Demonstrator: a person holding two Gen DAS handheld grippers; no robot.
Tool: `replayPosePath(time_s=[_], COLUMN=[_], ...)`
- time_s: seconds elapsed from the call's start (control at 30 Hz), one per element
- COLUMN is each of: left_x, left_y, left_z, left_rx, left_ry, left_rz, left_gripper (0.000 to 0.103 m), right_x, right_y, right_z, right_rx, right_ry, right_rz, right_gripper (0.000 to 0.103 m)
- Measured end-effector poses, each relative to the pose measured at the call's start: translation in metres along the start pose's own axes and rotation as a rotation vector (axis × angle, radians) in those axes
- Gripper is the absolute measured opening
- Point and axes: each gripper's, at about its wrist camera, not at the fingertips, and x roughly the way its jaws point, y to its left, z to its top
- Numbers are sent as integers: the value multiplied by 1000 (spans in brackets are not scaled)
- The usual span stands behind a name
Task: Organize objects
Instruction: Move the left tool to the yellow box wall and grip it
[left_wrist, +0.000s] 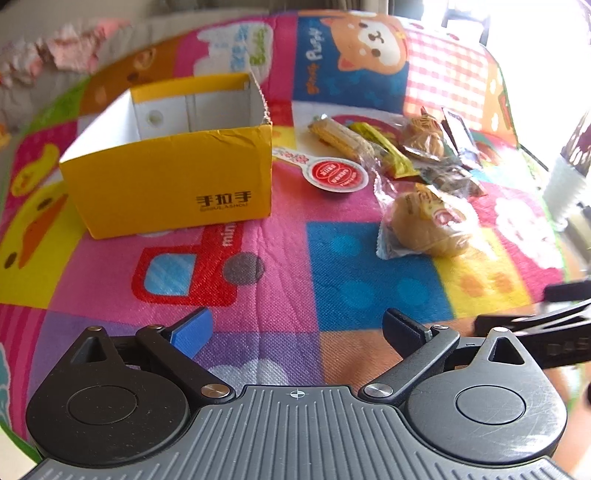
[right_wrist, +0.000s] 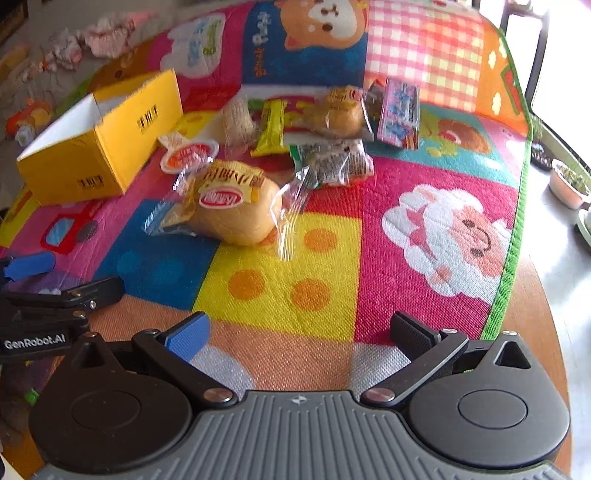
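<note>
The left gripper (left_wrist: 297, 330), a black two-finger tool with one blue pad and one black pad, hung with its fingers spread wide and nothing between them, low over the colourful patchwork cartoon mat (left_wrist: 280, 258). The right gripper (right_wrist: 301, 332), of the same build, was likewise spread apart and empty above a yellow square with orange dots. An open yellow cardboard box with white inner walls (left_wrist: 173, 184) stood on the mat at the left, its inside looking bare. Just beside the box's right side lay a small round cup with a red-and-white foil lid (left_wrist: 334, 176). Nearest the grippers lay a golden bun in a clear plastic wrapper (right_wrist: 236, 210). Behind it clustered a yellow-green snack bar (right_wrist: 271, 127), a pale wafer packet in clear wrap (left_wrist: 341, 138), a second wrapped bun (right_wrist: 338, 110), a dark snack in crinkled clear plastic (right_wrist: 334, 160) and a pink-and-blue packet (right_wrist: 400, 112), tilted.
</note>
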Motion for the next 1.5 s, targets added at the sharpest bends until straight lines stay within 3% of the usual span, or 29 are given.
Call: replayPosePath(time_s=[0.1,0.3,0.43,0.53,0.67,0.73,0.83,0.9,0.97,1.03,1.17,1.3,1.33,1.37,1.4,1.43,1.5], left_x=[-29,-84,-80,-66,-63,-66,-60,-51,-38,-20,32,71,77,82,86,87,84], left_y=[16,67,109,136,141,136,130,129,134,140,146,159,163,166,169,170,165], left_z=[20,60,101,128,139,135,131,139,153,167,181,175,173,171,168,166,159], left_rx=[-18,-82,-61,-129,-166,-166,-191,-170,-163,-160,-91,-137,-158,-173,-181,-183,-161], left_ry=[38,76,93,126,195,238,286,275,244,232,306,390,397,406,420,432,449], left_rz=[2,74,139,163,133,112,61,75,99,115,166,159,165,172,172,164,154], left_gripper=[101,101,101,101,101,101,101,101,101,101,101,99,85,45,18,9,11], right_x=[9,9,13,4,-71,-119,-203,-248,-276,-286,-283,-284,-281,-278,-273,-268,-255], right_y=[0,3,-2,0,22,37,60,67,66,65,67,58,53,50,44,40,30], right_z=[17,15,27,32,44,49,55,57,65,80,108,92,87,80,77,76,75], right_rx=[61,130,177,204,104,35,-79,-74,-13,11,-39,6,16,22,25,26,28], right_ry=[116,130,227,320,213,117,-186,-383,-467,-437,-217,-128,-105,-84,-57,-37,4], right_rz=[-31,-77,-79,-47,-64,-84,-226,-301,-316,-318,-316,-223,-207,-195,-178,-163,-129], right_gripper=[103,103,103,103,103,103,103,103,103,103,103,103,103,103,103,103,103])
